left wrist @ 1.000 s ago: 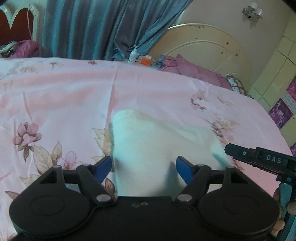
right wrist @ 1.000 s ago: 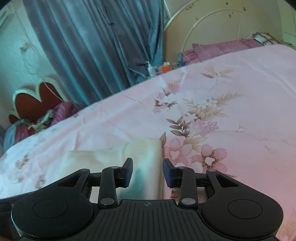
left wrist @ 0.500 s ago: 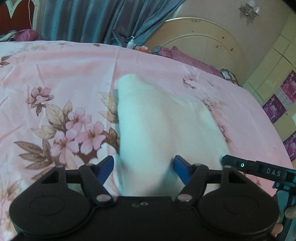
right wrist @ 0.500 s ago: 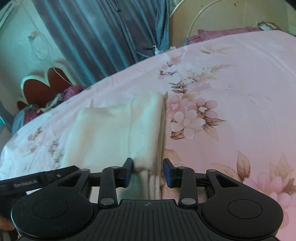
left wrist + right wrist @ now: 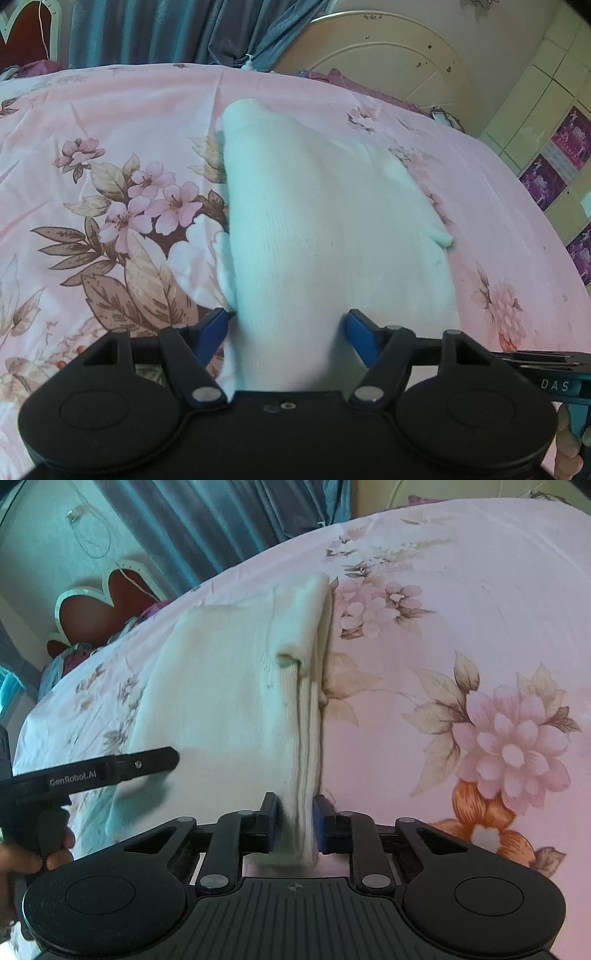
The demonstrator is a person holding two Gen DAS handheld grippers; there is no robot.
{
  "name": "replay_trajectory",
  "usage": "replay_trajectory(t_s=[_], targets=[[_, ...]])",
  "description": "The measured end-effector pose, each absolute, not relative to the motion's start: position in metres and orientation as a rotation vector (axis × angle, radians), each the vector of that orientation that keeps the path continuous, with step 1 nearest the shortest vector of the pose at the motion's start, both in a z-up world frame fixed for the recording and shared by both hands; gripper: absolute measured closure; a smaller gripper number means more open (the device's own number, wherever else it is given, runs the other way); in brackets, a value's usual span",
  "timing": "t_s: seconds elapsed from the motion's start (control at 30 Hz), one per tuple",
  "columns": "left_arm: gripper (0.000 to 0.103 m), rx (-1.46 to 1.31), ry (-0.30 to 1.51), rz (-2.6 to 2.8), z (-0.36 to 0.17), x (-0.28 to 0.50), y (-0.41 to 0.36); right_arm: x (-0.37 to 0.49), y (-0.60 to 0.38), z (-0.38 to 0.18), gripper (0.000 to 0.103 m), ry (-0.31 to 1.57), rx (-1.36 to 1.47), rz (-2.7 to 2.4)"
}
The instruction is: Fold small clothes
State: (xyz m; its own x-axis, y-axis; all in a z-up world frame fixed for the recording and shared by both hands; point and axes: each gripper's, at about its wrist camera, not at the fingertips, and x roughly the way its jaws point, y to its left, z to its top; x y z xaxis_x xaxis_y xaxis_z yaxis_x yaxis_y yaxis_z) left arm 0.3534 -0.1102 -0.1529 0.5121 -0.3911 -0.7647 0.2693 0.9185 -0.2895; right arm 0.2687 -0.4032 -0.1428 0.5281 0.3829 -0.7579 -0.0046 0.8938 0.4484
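Observation:
A folded white knit garment [image 5: 325, 221] lies on the pink floral bedsheet [image 5: 110, 129]. My left gripper [image 5: 288, 328] stands open, its blue pads either side of the garment's near end, which runs between the jaws. In the right wrist view the same garment [image 5: 229, 686] shows stacked folded layers along its right edge. My right gripper [image 5: 295, 823] is shut on that folded edge at its near end. The left gripper's finger [image 5: 140, 764] reaches over the cloth from the left.
The bedsheet [image 5: 480, 627] spreads wide to the right of the garment. A cream headboard [image 5: 388, 62] and blue curtains [image 5: 166, 29] stand beyond the bed. A heart-shaped headboard [image 5: 110, 602] and pillows sit at the far left.
Both grippers have moved back toward the near edge of the bed, and the garment now stretches out longer in front of them. The right gripper's pads have closed tighter on the folded edge.

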Motion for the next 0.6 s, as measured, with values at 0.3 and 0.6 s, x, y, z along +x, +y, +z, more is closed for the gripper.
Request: replay_trajectory(t_s=[0.3,0.6], targets=[[0.019,-0.18,0.886,-0.341,-0.124,0.377,-0.112,0.297,-0.415,-0.118,0.044,0.884,0.462,0.197],[0.019,-0.211,0.909,-0.355,-0.13,0.411,-0.121,0.347,-0.413,-0.128,0.044,0.863,0.474,0.183]])
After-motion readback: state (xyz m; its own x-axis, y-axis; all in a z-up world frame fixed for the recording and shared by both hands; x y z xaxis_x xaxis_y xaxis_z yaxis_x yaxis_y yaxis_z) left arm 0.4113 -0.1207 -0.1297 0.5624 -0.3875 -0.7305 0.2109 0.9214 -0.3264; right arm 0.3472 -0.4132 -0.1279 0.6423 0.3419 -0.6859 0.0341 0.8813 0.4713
